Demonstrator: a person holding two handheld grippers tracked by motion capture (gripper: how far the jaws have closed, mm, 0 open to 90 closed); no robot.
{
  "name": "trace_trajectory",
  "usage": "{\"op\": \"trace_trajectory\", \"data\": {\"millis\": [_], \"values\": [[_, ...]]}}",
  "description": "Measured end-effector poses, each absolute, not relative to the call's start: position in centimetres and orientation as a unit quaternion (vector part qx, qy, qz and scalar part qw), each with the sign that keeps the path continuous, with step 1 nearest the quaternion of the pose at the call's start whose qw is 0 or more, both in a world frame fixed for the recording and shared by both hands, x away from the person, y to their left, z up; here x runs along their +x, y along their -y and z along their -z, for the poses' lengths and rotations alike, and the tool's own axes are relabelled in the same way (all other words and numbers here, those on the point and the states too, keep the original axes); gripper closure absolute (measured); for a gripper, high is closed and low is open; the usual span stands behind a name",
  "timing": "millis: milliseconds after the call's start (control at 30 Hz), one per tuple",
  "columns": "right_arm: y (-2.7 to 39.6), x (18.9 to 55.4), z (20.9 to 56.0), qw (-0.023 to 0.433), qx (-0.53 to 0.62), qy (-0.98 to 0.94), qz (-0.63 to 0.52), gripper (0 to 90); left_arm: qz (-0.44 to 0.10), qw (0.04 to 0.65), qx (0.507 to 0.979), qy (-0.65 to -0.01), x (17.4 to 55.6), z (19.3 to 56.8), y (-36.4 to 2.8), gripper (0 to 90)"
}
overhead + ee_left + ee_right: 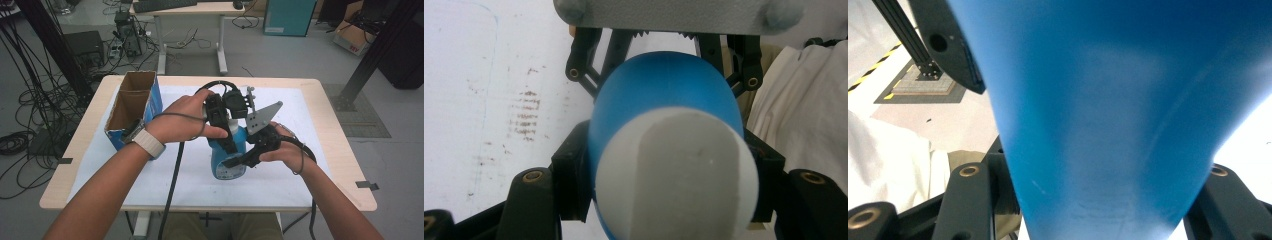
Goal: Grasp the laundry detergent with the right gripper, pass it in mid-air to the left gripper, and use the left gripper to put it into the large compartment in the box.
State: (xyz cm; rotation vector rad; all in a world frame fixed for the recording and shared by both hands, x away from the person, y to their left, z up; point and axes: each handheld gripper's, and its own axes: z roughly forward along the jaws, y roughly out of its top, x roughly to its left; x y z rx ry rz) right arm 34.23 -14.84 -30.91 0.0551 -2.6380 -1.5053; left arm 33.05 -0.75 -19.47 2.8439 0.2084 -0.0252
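Observation:
A blue bottle (222,167) with a white cap (233,129) stands on the white sheet in the middle of the table. My left gripper (227,142) comes down from above and is shut on the bottle's top; its own view looks over the white cap (679,175) to the blue body (664,85), with a black jaw on each side. My right gripper (236,162) reaches in from the right and is shut on the bottle's body (1108,100), which sits between its jaws. The right gripper's grey plate (674,15) shows beyond the bottle.
An open cardboard box (132,107) with blue sides stands at the table's left. The white sheet (295,180) covers most of the wooden table top. A desk (190,10), a cardboard carton (352,37) and loose cables (30,125) stand on the floor beyond.

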Motion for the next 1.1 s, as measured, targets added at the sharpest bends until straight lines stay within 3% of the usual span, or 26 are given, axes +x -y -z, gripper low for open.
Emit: {"op": "trace_trajectory", "data": {"millis": [1100], "values": [[14.83, 34.19, 30.6, 0.049, 0.023, 0.867, 0.495, 44.3, 0.005, 0.144, 0.987, -0.068, 32.95, 19.14, 0.62, 37.9]]}}
